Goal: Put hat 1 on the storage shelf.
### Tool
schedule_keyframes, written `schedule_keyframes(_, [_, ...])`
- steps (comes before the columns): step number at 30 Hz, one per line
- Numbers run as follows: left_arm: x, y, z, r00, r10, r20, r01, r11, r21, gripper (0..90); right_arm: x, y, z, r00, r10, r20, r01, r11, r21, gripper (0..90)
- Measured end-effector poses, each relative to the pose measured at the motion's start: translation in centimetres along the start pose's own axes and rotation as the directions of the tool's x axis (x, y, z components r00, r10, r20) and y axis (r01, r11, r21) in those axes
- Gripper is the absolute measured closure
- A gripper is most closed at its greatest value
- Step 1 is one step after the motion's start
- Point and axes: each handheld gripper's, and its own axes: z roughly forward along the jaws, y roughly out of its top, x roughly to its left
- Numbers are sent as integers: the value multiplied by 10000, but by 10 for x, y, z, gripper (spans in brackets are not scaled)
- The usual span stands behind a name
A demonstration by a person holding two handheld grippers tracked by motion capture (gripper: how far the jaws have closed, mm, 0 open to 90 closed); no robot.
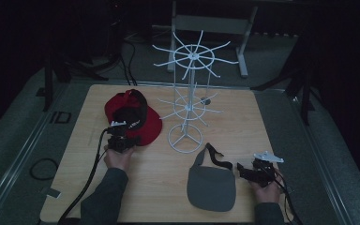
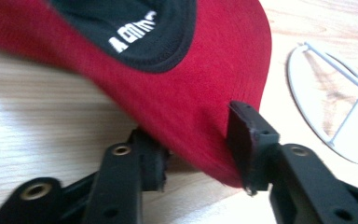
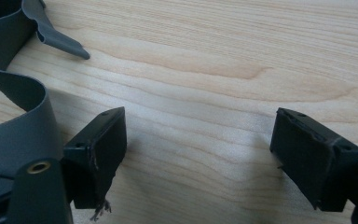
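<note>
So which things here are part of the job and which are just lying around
Likely in use:
- red cap, its brim between the left hand-held gripper jaws
- grey visor beside the open right hand-held gripper
- white wire rack

Lying about:
- cable loop on the floor
- metal frame behind the table

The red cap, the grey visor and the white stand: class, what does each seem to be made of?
Red cap: looks like matte woven fabric, soft and fuzzy, with a black cloth panel bearing white lettering. Grey visor: probably smooth fabric or thin synthetic; its strap curls limply. White stand: likely painted or coated metal wire, judging by its thin rigid spokes and ring base.
</note>
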Motion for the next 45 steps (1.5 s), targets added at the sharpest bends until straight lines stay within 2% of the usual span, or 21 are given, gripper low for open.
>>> schedule_keyframes(5, [6, 4, -5, 9999, -87, -65, 87, 9999, -51, 717, 0, 0, 0, 10000, -6, -1, 6, 10000, -1, 184])
schedule_keyframes(11, [12, 5, -9, 9992, -347, 206, 352, 9991, -223, 770, 0, 0, 0, 10000, -7, -1, 7, 10000, -2, 184])
schedule_keyframes(15, [13, 9, -16, 9985, -383, 383, 403, 9978, -526, 834, 0, 0, 0, 10000, -9, -1, 9, 10000, -2, 183])
schedule_keyframes(17, [14, 10, -18, 9986, -325, 406, 350, 9975, -614, 859, 0, 0, 0, 10000, -15, -1, 15, 10000, -4, 183])
schedule_keyframes(18, [12, 11, -22, 9994, -33, 330, 58, 9973, -737, 860, 0, 0, 0, 10000, -14, -2, 14, 10000, -3, 184])
schedule_keyframes(19, [11, 11, -23, 9995, 69, 298, -44, 9967, -810, 861, 0, 0, 0, 10000, -15, -3, 15, 10000, -3, 183])
schedule_keyframes(28, [10, 12, -31, 9991, 361, -232, -388, 9909, -1287, 865, 0, 0, 0, 10000, -17, -5, 17, 10000, -4, 184])
schedule_keyframes(33, [12, 15, -40, 9991, 350, -247, -385, 9860, -1620, 865, 0, 0, 0, 10000, -18, -5, 18, 10000, -4, 183])
schedule_keyframes(34, [12, 16, -44, 9992, 341, -196, -371, 9828, -1810, 865, 0, 0, 0, 10000, -19, -9, 19, 10000, 0, 184])
schedule_keyframes(40, [13, 21, -56, 9989, 427, -201, -461, 9754, -2156, 864, 0, 0, 0, 10000, -19, -4, 19, 10000, -4, 183])
schedule_keyframes(45, [10, 27, -71, 9981, 579, -234, -619, 9653, -2537, 864, 0, 0, 0, 10000, -20, -4, 20, 10000, -2, 183])
